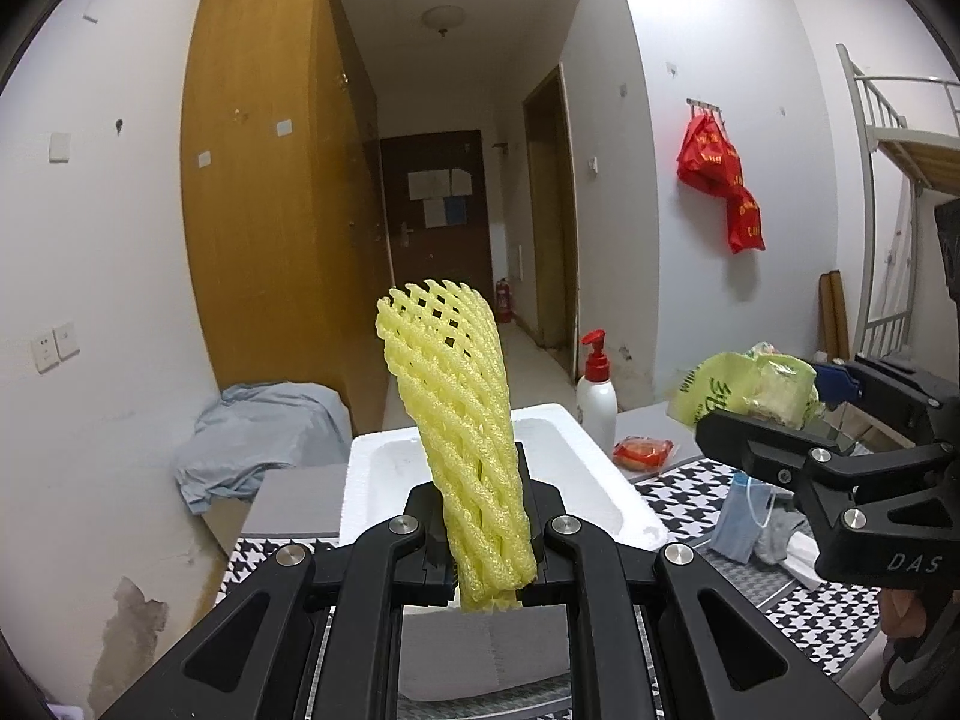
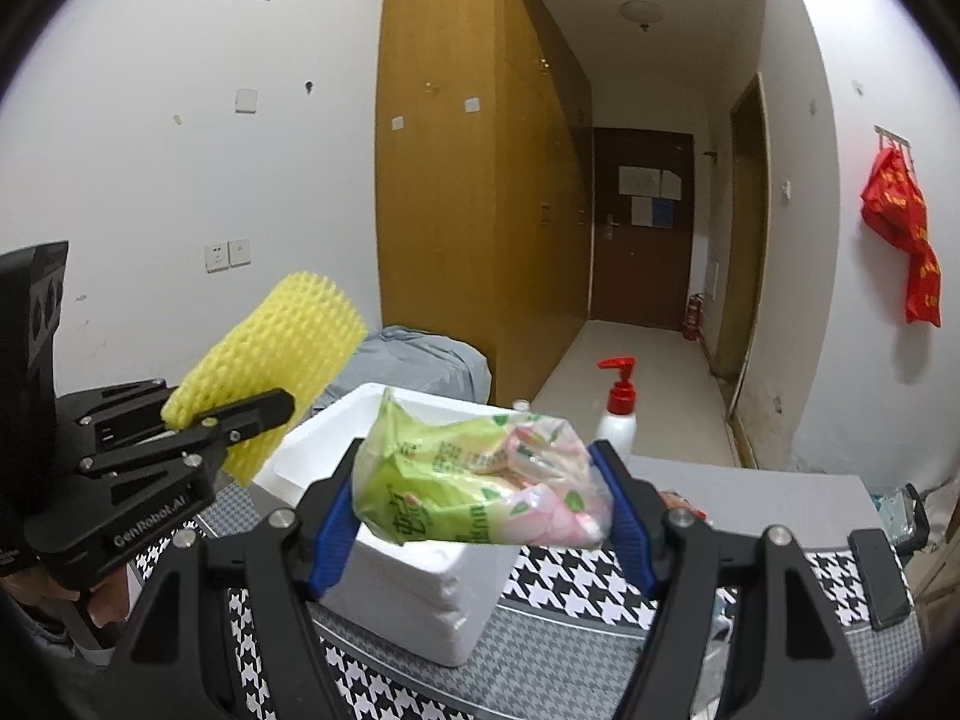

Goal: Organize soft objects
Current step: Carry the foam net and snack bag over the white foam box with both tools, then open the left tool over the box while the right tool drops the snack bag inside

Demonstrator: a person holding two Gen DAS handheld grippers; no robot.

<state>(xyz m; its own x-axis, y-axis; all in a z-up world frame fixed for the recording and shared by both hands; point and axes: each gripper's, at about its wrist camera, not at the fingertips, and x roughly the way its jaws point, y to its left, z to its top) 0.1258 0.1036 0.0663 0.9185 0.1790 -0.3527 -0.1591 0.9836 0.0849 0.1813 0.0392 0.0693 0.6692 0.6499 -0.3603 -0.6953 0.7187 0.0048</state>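
My left gripper [image 1: 489,546] is shut on a yellow foam fruit net [image 1: 456,420], held upright above the white foam box [image 1: 588,474]. The net also shows in the right wrist view [image 2: 270,360], clamped in the left gripper [image 2: 240,420] at the left. My right gripper [image 2: 480,516] is shut on a green plastic packet of tissues [image 2: 480,486], held over the near corner of the foam box [image 2: 432,588]. In the left wrist view the right gripper [image 1: 780,414] and its packet [image 1: 744,390] are at the right.
A white pump bottle with a red top [image 1: 597,390] stands behind the box on the houndstooth cloth [image 1: 840,606]. A red snack packet [image 1: 642,453], a blue face mask [image 1: 744,516] and grey cloth lie on the table. A dark phone [image 2: 882,576] lies at the right.
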